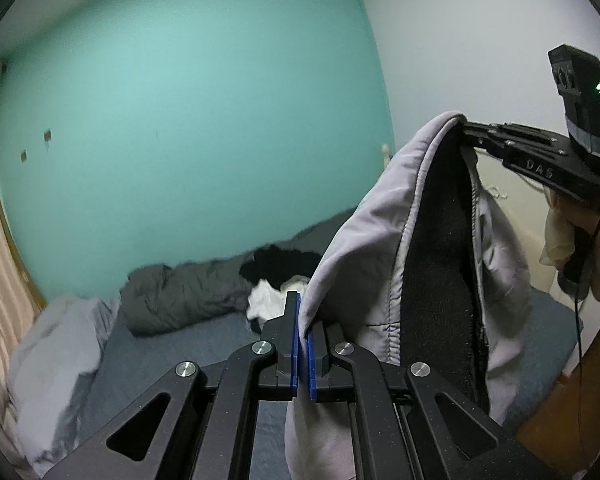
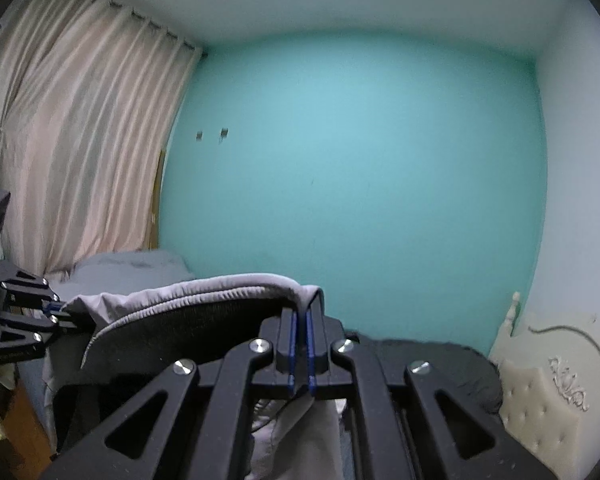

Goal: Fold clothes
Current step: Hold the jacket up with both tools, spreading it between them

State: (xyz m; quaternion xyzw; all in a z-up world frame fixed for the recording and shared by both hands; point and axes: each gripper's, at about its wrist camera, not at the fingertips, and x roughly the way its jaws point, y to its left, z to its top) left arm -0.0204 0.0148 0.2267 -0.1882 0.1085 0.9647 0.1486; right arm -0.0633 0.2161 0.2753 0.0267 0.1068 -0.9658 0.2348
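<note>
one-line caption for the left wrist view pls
Both grippers, left and right, hold a grey jacket up above the bed.

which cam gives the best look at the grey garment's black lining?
Left wrist. There the grey garment hangs lengthwise between the left gripper and right gripper, so the black lining shows top to bottom. The right wrist view shows only a foreshortened strip of lining behind its own fingers.

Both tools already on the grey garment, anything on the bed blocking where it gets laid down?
Partly. The grey garment hangs between the left tool and right tool. Near blue sheet looks bare; rumpled dark blanket and black-and-white clothes pile sit by the wall.
</note>
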